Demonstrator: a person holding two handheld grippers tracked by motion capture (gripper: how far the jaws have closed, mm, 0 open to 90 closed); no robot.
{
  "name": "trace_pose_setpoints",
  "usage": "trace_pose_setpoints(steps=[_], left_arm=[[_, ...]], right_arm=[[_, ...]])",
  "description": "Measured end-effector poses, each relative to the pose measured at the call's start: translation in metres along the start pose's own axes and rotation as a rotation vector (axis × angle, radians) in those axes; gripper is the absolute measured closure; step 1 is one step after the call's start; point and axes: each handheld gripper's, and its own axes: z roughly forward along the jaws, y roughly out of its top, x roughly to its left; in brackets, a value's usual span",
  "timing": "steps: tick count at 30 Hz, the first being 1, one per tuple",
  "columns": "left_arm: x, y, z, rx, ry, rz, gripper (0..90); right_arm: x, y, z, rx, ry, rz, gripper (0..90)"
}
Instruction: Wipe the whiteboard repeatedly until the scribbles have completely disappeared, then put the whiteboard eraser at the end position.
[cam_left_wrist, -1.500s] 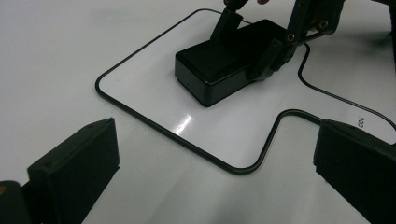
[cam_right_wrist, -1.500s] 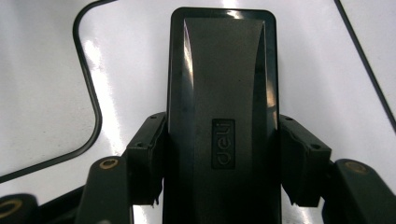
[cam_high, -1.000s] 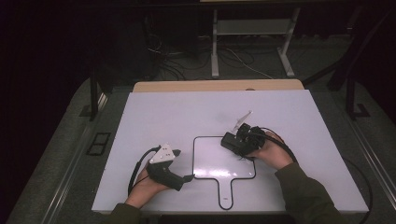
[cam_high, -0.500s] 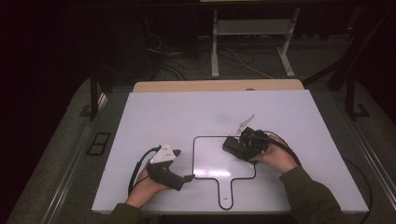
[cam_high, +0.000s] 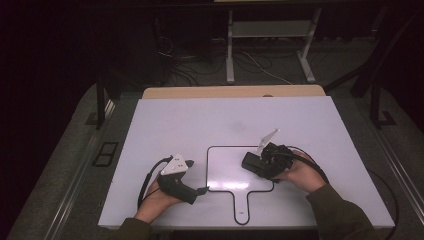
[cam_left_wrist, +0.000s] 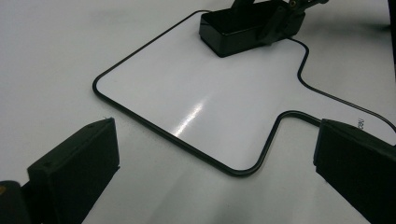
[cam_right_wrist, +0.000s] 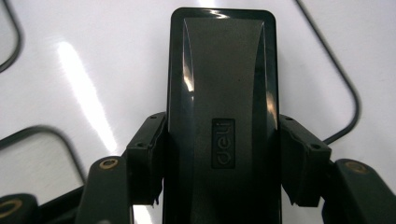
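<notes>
Right gripper clamps black eraser on whiteboard, inside its right edge.

Between my open left gripper and my right gripper, the small whiteboard lies flat. The black eraser clamped in my right jaws is the one raised obstacle on it. The table beyond gives free passage.

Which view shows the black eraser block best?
The right gripper view: the black eraser block fills the frame, clamped between the right gripper jaws. The left gripper view shows it farther off on the whiteboard; the high view shows it small.
</notes>
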Motion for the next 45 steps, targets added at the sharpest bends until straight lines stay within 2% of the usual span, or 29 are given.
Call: trace_pose_setpoints(steps=[1, 6, 11, 13, 17, 18, 20, 23, 24, 27, 30, 33, 35, 36, 39, 44, 45], left_arm=[[0.0, 0.0, 0.0, 0.001, 0.0, 0.002, 0.0], [0.001, 0.0, 0.0, 0.002, 0.0, -0.001, 0.0], [0.001, 0.0, 0.0, 0.003, -0.002, 0.003, 0.0], [0.001, 0.0, 0.001, 0.003, -0.006, 0.001, 0.0], [0.0, 0.0, 0.002, 0.003, -0.007, 0.001, 0.0], [0.001, 0.0, 0.001, 0.002, -0.007, 0.0, 0.0], [0.001, 0.0, 0.0, -0.006, -0.011, -0.001, 0.0], [0.001, 0.0, -0.001, -0.006, -0.014, -0.002, 0.0], [0.001, 0.0, 0.0, -0.011, -0.014, -0.003, 0.0], [0.002, 0.0, 0.0, -0.013, -0.012, -0.004, 0.0], [0.002, 0.0, -0.002, -0.013, -0.009, -0.003, 0.0], [0.002, 0.0, -0.002, -0.007, -0.008, -0.004, 0.0], [0.002, 0.0, -0.002, -0.011, -0.008, -0.007, 0.0], [0.002, 0.0, -0.002, -0.011, -0.008, -0.007, 0.0], [0.002, 0.0, -0.002, -0.013, -0.008, -0.007, 0.0], [0.002, 0.0, -0.002, -0.009, -0.009, -0.003, 0.0], [0.002, 0.0, -0.002, -0.009, -0.011, -0.002, 0.0]], right_arm=[[-0.002, 0.0, 0.0, -0.004, 0.01, 0.009, 39.0], [-0.021, 0.004, 0.003, 0.001, -0.045, 0.052, 39.0], [-0.034, 0.007, 0.005, -0.006, -0.066, 0.093, 39.0], [-0.033, 0.008, 0.005, 0.0, -0.072, 0.094, 39.0], [-0.024, 0.012, 0.006, -0.003, -0.019, 0.073, 39.0], [-0.023, 0.013, 0.006, -0.005, -0.019, 0.066, 39.0], [-0.022, 0.014, 0.004, -0.028, 0.01, 0.085, 39.0], [-0.023, 0.02, -0.004, -0.055, 0.018, 0.094, 39.0], [-0.025, 0.022, -0.006, -0.06, 0.004, 0.086, 39.0], [-0.029, 0.027, -0.012, -0.083, 0.001, 0.105, 39.1], [-0.039, 0.038, -0.021, -0.121, -0.004, 0.137, 39.0], [-0.046, 0.045, -0.022, -0.125, -0.008, 0.147, 39.1], [-0.057, 0.054, -0.021, -0.121, -0.013, 0.162, 39.0], [-0.057, 0.054, -0.021, -0.121, -0.013, 0.162, 39.0], [-0.071, 0.065, -0.016, -0.117, -0.021, 0.18, 39.0], [-0.082, 0.077, -0.006, -0.11, -0.025, 0.192, 39.0], [-0.086, 0.084, 0.0, -0.103, -0.028, 0.187, 39.0]])
